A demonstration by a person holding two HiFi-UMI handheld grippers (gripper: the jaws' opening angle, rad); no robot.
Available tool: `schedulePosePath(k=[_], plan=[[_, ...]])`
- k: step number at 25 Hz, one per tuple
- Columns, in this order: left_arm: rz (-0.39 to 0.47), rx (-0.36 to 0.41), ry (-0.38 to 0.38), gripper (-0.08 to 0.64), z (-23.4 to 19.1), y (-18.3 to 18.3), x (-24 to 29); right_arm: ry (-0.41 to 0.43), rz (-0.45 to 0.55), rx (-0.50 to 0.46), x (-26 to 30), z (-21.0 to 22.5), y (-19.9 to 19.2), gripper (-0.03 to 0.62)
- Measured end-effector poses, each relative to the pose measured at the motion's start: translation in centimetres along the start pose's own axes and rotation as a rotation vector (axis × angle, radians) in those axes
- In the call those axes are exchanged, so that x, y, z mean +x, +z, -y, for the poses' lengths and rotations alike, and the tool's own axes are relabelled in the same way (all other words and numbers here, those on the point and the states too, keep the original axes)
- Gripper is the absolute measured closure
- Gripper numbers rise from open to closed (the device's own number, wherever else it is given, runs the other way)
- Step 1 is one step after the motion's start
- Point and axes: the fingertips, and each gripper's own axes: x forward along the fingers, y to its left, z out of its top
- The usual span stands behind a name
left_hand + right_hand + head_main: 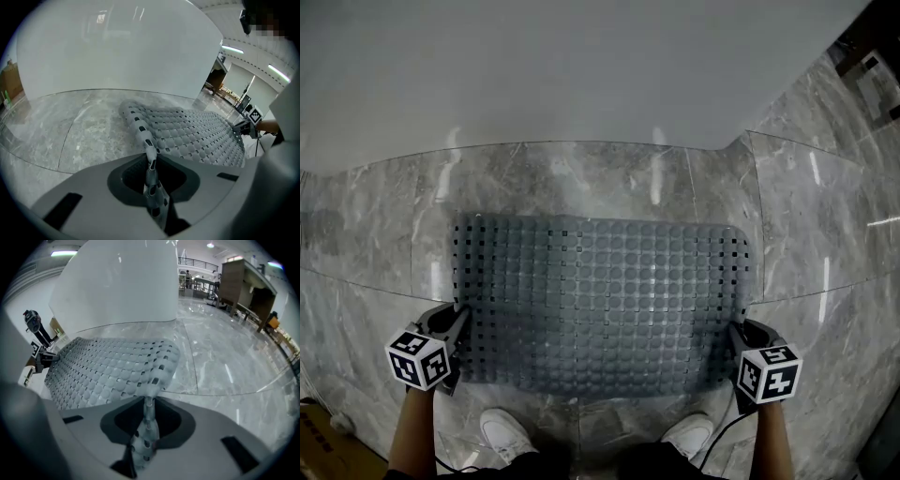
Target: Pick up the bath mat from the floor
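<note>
Left tongs (151, 161) and right tongs (149, 401) each clamp a bath mat (600, 300) edge, clearest in gripper views.

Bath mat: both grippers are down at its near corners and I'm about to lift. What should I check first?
1. Left gripper closed on the bath mat edge: ok.
2. Right gripper closed on the mat's edge: ok.
3. Grips sit at matching near corners, for a level lift: ok.
4. Nothing lying on top of the mat: ok.
5. Both shoes off the mat: ok.
6. Mat's underside free of the floor, not stuck down: cannot tell.
</note>
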Motion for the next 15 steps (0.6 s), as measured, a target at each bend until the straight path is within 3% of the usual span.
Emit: schedulePosePath(k=[8, 15], plan=[[0.066, 0.049, -0.002, 0.511, 2.3, 2.9, -3.2, 0.011, 0.115, -0.113, -3.9, -1.7, 3.1, 0.522], [0.064, 0.061, -0.021, 0.515, 7.7, 9.1, -9.6, -0.01, 0.179, -0.185, -13.4, -3.6, 8.7, 0.523]])
